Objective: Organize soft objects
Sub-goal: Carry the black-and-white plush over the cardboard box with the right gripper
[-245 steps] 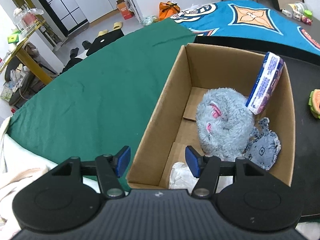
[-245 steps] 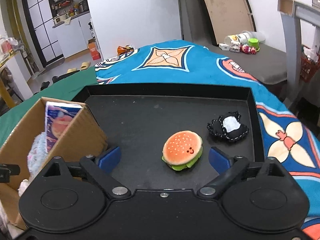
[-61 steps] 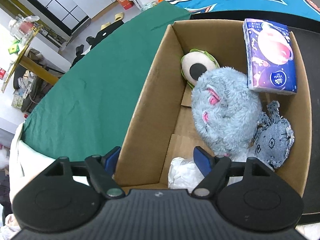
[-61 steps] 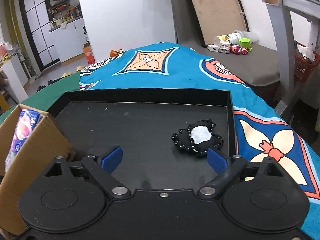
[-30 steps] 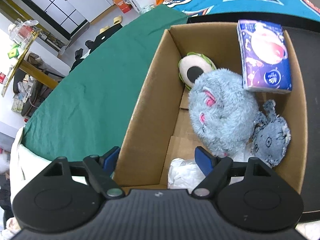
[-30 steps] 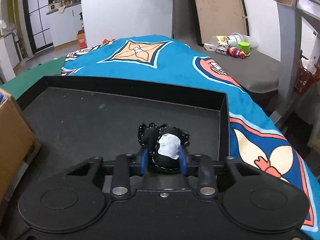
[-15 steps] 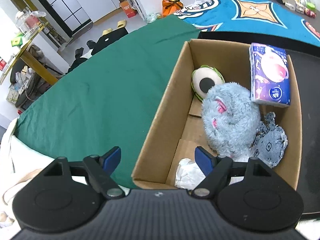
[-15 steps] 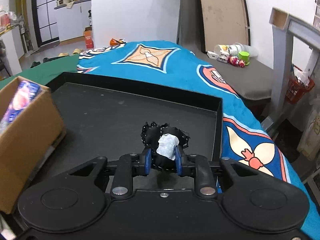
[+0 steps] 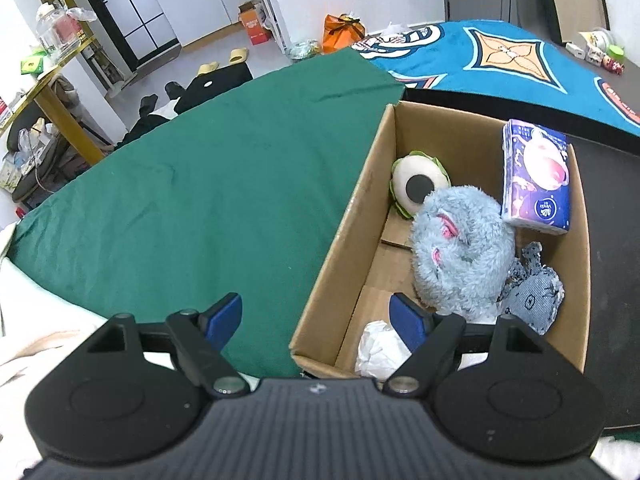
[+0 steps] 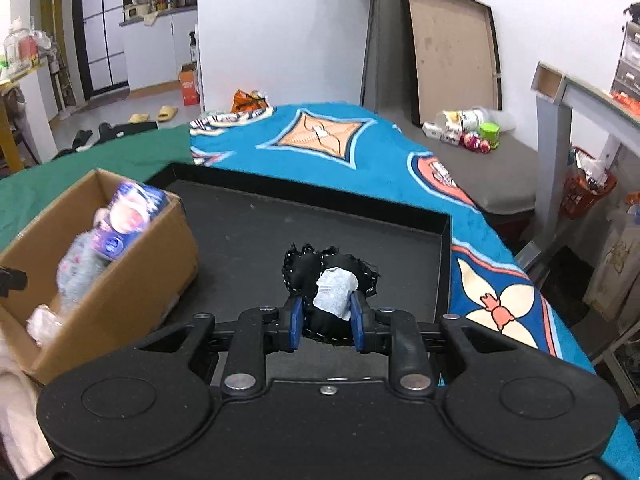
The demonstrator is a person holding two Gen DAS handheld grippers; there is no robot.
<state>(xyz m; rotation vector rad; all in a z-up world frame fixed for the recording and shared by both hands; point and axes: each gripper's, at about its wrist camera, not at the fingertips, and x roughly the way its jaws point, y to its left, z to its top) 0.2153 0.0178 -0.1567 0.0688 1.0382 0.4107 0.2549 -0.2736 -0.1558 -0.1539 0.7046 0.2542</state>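
My right gripper (image 10: 326, 322) is shut on a small black soft toy with a white patch (image 10: 330, 276), held above the black tray (image 10: 248, 236). To its left stands the cardboard box (image 10: 132, 276). In the left wrist view the same cardboard box (image 9: 344, 232) holds a fluffy grey-blue plush (image 9: 460, 256), a burger plush (image 9: 418, 186) lying bottom up, a purple tissue pack (image 9: 536, 182), a small denim toy (image 9: 534, 300) and crumpled white material (image 9: 376, 350). My left gripper (image 9: 316, 316) is open, straddling the box's near left corner with nothing between its fingers.
A green cloth (image 9: 200, 184) covers the table left of the box. A blue patterned cloth (image 10: 340, 148) lies beyond the tray. Bottles and small toys (image 10: 468, 128) sit on a grey surface at the far right. A grey table frame (image 10: 560, 140) stands to the right.
My right gripper has lifted the black toy off the tray and carried it left, so the box has come into its view. The left gripper has drawn back and up from the box.
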